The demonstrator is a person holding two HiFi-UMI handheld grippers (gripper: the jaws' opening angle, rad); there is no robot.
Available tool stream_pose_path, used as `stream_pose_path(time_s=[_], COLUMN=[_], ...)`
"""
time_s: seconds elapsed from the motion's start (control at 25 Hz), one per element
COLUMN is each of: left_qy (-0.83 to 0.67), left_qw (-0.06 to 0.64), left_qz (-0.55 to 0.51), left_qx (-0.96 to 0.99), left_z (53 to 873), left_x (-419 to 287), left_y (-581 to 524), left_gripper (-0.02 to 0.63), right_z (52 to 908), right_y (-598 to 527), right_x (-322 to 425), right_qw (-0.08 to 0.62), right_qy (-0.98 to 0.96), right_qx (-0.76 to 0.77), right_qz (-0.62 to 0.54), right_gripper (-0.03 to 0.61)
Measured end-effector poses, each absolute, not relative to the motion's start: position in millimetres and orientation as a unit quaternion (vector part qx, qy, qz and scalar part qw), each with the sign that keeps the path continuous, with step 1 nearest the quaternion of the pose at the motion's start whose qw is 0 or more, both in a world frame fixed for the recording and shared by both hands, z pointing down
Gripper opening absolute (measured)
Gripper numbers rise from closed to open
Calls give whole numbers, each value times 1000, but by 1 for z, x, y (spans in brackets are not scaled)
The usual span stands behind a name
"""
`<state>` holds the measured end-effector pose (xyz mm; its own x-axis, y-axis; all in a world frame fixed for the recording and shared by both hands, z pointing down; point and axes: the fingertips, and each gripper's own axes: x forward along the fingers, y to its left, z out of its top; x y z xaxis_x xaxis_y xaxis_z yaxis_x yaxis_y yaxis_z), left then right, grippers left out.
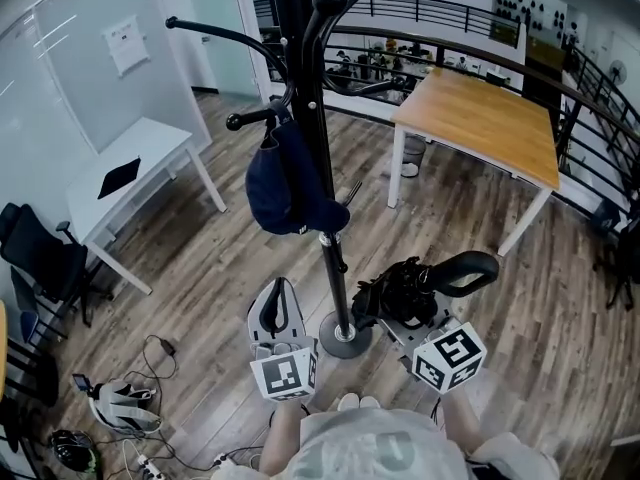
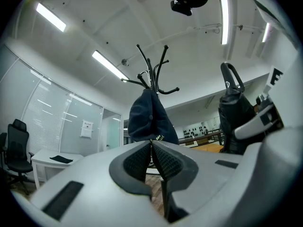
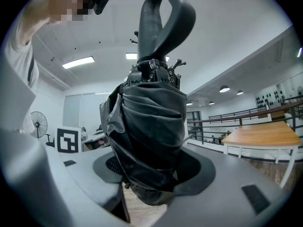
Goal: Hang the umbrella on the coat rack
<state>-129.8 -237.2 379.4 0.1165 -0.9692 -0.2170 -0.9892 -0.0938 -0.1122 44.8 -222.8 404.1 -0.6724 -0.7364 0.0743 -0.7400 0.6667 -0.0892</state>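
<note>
The black coat rack point(image 1: 322, 158) stands on a round base point(image 1: 345, 340) straight ahead, with a dark blue cap point(image 1: 287, 183) hanging from a left hook. My right gripper point(image 1: 405, 306), to the right of the base, is shut on a folded black umbrella point(image 1: 408, 286) whose loop handle point(image 1: 468, 268) points right. In the right gripper view the umbrella point(image 3: 149, 126) stands upright between the jaws, handle point(image 3: 163, 22) on top. My left gripper point(image 1: 277, 313) is shut and holds nothing; its pads point(image 2: 163, 161) meet below the cap point(image 2: 149, 117) and the rack point(image 2: 152, 74).
A wooden table point(image 1: 490, 118) stands at the back right before a black railing point(image 1: 450, 18). A white desk point(image 1: 130, 173) and a black office chair point(image 1: 40, 253) are at the left. Cables and gear point(image 1: 125, 403) lie on the floor at the lower left.
</note>
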Motion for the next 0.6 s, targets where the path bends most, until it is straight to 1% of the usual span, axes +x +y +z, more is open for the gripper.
stream_pose_path(time_s=[0.16, 0.44, 0.6], left_qy=[660, 656, 660], left_qw=[112, 110, 107], left_qz=[46, 55, 60], left_qx=[-742, -745, -741], left_z=[380, 375, 372], left_x=[-131, -128, -135], left_y=[-244, -245, -248], left_gripper=[32, 32, 32], right_z=[354, 263, 223], right_y=[-221, -215, -223], right_x=[24, -8, -23], right_qw=[14, 31, 29], right_qy=[-933, -946, -951], right_qx=[360, 312, 293], right_qz=[15, -81, -91], right_gripper=[275, 275, 275])
